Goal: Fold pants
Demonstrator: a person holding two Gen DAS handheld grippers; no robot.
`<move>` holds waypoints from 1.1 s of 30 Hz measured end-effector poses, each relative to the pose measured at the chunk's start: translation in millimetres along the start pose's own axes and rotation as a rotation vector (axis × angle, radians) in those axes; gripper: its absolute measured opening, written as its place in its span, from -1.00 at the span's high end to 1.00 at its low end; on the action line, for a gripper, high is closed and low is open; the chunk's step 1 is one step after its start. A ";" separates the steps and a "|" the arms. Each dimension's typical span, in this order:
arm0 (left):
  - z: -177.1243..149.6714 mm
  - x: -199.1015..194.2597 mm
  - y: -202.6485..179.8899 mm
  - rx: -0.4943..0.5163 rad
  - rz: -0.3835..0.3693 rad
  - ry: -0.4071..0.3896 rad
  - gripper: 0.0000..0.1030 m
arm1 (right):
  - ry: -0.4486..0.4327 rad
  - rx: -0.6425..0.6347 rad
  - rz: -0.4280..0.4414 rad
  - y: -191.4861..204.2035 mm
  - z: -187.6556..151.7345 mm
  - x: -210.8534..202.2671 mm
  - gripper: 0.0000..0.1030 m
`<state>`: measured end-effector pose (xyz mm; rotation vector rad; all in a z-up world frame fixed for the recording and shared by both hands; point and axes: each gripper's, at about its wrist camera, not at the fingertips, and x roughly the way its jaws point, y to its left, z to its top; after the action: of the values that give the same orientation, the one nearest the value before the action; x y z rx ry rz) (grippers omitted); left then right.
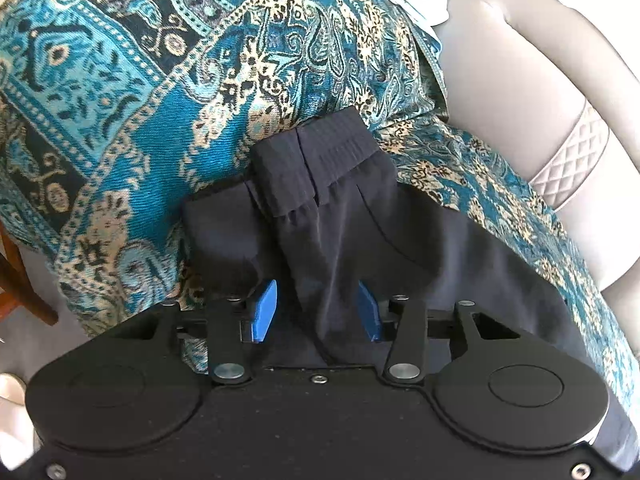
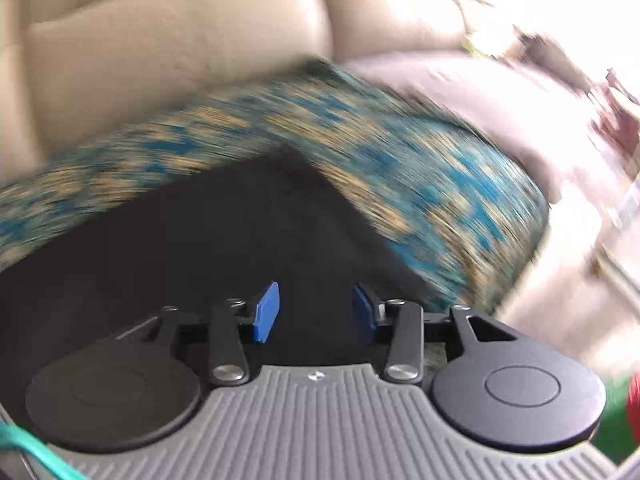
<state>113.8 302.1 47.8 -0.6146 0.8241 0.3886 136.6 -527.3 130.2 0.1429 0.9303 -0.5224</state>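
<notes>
patterned woven throw [image 1: 120, 92] under smooth dark pants [image 1: 340, 216], ribbed waistband.

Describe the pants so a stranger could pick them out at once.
Find the beige leather sofa draped with a teal-and-gold patterned throw. On that throw lie the pants, the only plain dark navy cloth there, with a ribbed elastic waistband bunched at the top.

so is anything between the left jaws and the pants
Nothing visible. The left gripper sits right over the dark pants, its jaws standing apart with a ridge of the fabric running up between them. Only the patterned throw surrounds the pants.
</notes>
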 end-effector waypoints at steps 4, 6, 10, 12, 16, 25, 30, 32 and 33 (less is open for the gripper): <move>2.6 11.4 -3.2 -0.031 -0.007 0.003 0.13 | -0.153 -0.291 0.160 70.9 -25.1 -51.2 -0.40; 2.5 16.4 -5.2 -0.035 -0.001 0.006 0.13 | -0.234 -0.424 0.259 109.7 -45.8 -77.7 -0.42; 0.3 20.6 -6.8 -0.027 0.005 -0.001 0.13 | -0.318 -0.564 0.501 177.6 -91.6 -119.7 -0.44; -1.3 20.9 -6.6 -0.020 0.005 -0.005 0.12 | -0.349 -0.619 0.611 207.9 -115.5 -136.6 -0.46; -5.6 20.5 -5.0 0.001 -0.009 -0.015 0.08 | -0.354 -0.764 0.763 265.0 -165.7 -159.1 -0.53; -13.4 17.9 7.5 0.022 -0.140 -0.049 -0.49 | -0.323 -0.910 0.849 325.8 -227.1 -168.6 -0.54; -10.9 18.8 10.4 -0.009 -0.144 -0.072 -0.16 | -0.338 -0.885 0.850 333.0 -227.7 -162.8 -0.59; -11.2 18.8 10.9 -0.001 -0.115 -0.084 0.33 | -0.347 -0.877 0.853 337.4 -229.2 -161.9 -0.59; -11.0 18.7 10.7 0.007 -0.106 -0.087 0.48 | -0.350 -0.874 0.856 339.2 -230.5 -162.1 -0.59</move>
<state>113.6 304.8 23.8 -0.6274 0.7067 0.3138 55.9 -96.0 86.0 -0.3311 0.6029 0.6495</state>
